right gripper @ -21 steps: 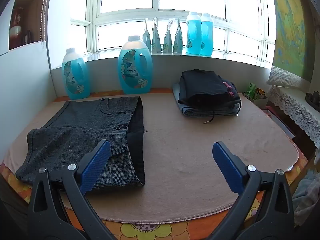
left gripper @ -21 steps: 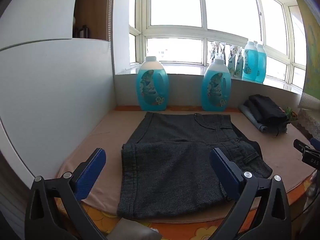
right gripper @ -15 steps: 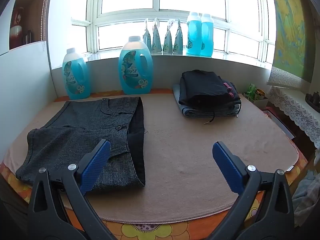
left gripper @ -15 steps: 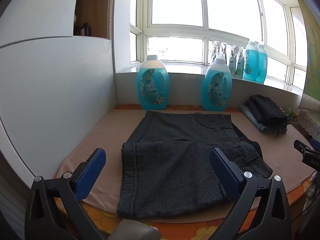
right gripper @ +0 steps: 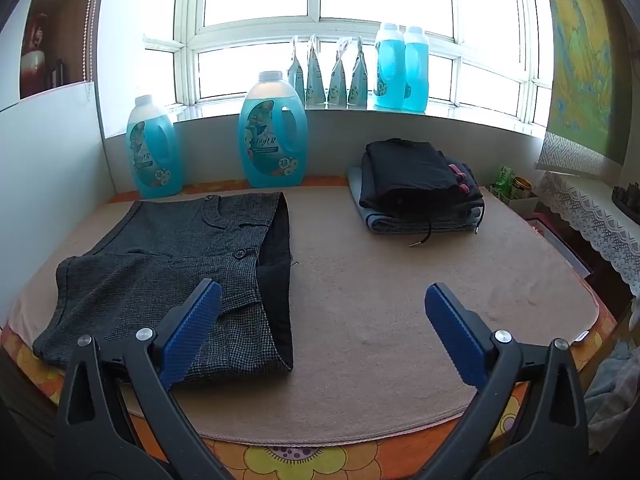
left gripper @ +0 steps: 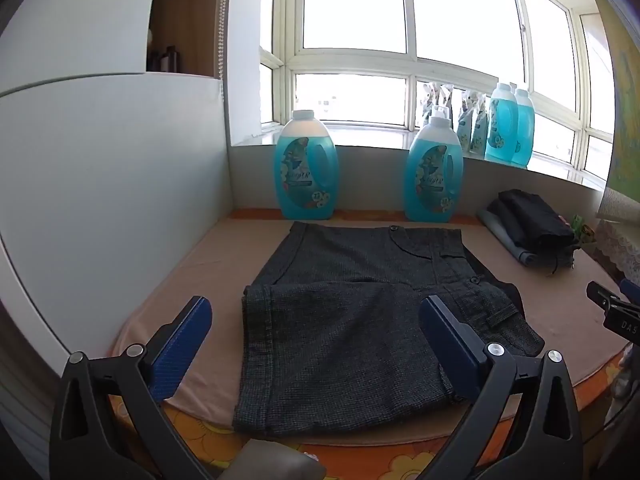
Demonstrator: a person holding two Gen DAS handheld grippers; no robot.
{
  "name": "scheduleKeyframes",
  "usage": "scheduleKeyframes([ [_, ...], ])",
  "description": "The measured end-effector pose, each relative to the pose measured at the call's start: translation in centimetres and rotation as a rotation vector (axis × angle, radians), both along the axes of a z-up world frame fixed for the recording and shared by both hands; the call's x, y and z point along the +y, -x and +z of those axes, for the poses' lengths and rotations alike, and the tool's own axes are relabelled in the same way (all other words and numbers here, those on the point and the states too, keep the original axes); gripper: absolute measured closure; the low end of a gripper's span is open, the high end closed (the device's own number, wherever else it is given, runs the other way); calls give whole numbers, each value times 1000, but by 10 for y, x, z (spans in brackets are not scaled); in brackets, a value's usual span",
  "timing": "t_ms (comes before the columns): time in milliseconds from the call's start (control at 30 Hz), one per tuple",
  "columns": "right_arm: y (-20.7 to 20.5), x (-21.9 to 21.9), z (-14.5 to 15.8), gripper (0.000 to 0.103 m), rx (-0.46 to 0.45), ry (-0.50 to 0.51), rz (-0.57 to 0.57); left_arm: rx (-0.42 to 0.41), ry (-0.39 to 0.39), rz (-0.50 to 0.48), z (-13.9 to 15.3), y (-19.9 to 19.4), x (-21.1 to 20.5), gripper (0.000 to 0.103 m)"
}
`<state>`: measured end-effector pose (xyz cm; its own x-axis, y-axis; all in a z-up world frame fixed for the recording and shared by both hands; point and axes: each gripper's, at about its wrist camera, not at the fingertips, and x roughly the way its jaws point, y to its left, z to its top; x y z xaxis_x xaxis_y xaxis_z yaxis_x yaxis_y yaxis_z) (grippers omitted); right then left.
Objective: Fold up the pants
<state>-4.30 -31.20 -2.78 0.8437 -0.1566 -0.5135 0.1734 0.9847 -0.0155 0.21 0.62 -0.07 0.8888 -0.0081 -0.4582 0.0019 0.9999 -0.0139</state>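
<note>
Dark grey checked pants (left gripper: 352,320) lie folded on the beige mat (left gripper: 192,276), waistband toward the right and leg ends doubled over the near part. They also show in the right wrist view (right gripper: 168,272) at the left. My left gripper (left gripper: 316,328) is open and empty, held above the near edge of the pants. My right gripper (right gripper: 322,320) is open and empty, above the bare mat (right gripper: 400,300) just right of the pants. Its tip shows in the left wrist view (left gripper: 616,308) at the right edge.
A stack of folded dark clothes (right gripper: 416,184) sits at the back right of the mat. Two blue detergent jugs (right gripper: 272,136) stand against the back wall, more bottles on the sill (right gripper: 400,68). A white panel (left gripper: 100,184) bounds the left side. A lace-covered shelf (right gripper: 592,208) is right.
Both grippers have drawn back and risen very slightly; the pants look a little lower in the left wrist view. Nothing was gripped or released.
</note>
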Motion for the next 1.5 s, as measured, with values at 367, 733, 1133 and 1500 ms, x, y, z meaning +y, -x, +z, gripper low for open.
scheduleKeyframes([
  [367,-2,-3,1,0,11,-13,0,3,-5,1,1,0,-1,0],
  [733,-1,-4,0,0,13,-19,3,9,-7,-2,1,-1,-6,0],
  [1133,-1,-4,-2,0,13,-20,4,9,-12,-1,1,-1,-10,0],
  [1500,-2,-4,-2,0,13,-20,2,12,-14,-4,0,-1,-12,0],
])
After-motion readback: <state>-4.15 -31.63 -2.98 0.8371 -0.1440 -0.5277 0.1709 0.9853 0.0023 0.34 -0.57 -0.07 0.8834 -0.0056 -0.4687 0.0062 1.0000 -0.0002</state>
